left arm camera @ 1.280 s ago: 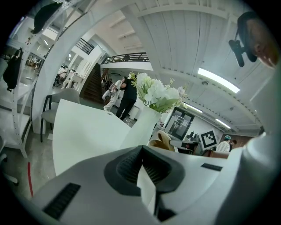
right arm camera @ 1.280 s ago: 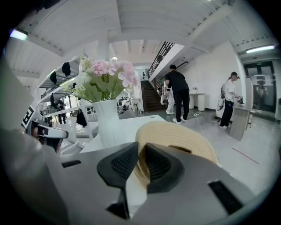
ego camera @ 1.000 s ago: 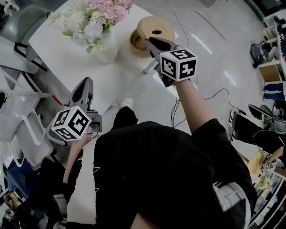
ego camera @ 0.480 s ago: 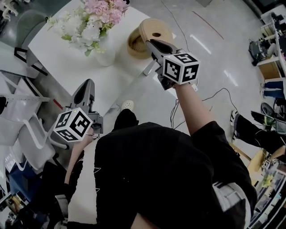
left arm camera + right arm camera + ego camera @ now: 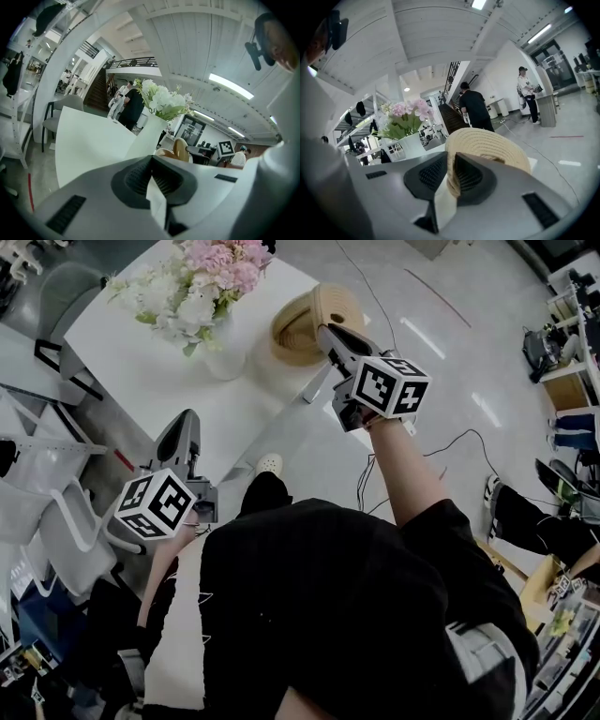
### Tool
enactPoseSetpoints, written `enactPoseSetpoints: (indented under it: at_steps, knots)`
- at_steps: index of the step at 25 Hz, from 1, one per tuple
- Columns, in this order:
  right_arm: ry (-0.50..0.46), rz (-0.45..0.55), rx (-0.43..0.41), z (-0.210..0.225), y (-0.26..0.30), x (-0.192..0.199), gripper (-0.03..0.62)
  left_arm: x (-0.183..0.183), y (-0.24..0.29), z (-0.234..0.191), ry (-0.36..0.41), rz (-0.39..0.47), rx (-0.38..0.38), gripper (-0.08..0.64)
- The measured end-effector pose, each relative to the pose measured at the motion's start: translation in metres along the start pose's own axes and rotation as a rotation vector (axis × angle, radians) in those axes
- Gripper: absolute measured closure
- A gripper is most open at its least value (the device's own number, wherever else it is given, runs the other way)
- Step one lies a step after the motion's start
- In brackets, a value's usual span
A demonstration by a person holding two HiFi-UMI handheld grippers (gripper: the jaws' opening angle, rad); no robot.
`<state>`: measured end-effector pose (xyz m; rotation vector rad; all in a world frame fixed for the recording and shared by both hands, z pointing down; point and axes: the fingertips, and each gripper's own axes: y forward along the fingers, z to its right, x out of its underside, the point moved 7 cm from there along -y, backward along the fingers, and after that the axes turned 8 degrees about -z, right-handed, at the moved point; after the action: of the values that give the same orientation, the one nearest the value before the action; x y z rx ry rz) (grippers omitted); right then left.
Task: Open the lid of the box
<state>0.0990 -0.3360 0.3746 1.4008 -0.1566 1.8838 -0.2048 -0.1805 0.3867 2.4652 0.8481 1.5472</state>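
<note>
The box is a round woven basket [image 5: 164, 153] on the white table [image 5: 141, 371], right of the vase. Its woven lid [image 5: 309, 320], which has a hole in it, is tipped up on edge over the basket and hides most of it in the head view. My right gripper [image 5: 328, 336] is shut on the lid's rim, and the rope edge [image 5: 451, 180] sits pinched between its pads. My left gripper [image 5: 183, 420] hangs off the table's near edge, shut with nothing in it [image 5: 152, 173], pointing toward the vase and basket.
A white vase [image 5: 223, 348] of pink and white flowers [image 5: 202, 277] stands just left of the basket. White chairs [image 5: 47, 484] are at the table's left. A cable [image 5: 441, 442] runs over the floor on the right. People stand in the background.
The right gripper has moved a little right and up with the lid, tipping it steeper so it now covers the basket in the head view. The left gripper has barely moved.
</note>
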Motion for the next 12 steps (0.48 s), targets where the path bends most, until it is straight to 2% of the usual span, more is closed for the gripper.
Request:
enactPoseSetpoints:
  at_steps: [12]
  knots:
    - [0.18,0.104,-0.007,0.014,-0.027,-0.004,0.532,0.002,-0.007,0.01,0.015,0.012,0.013,0.549]
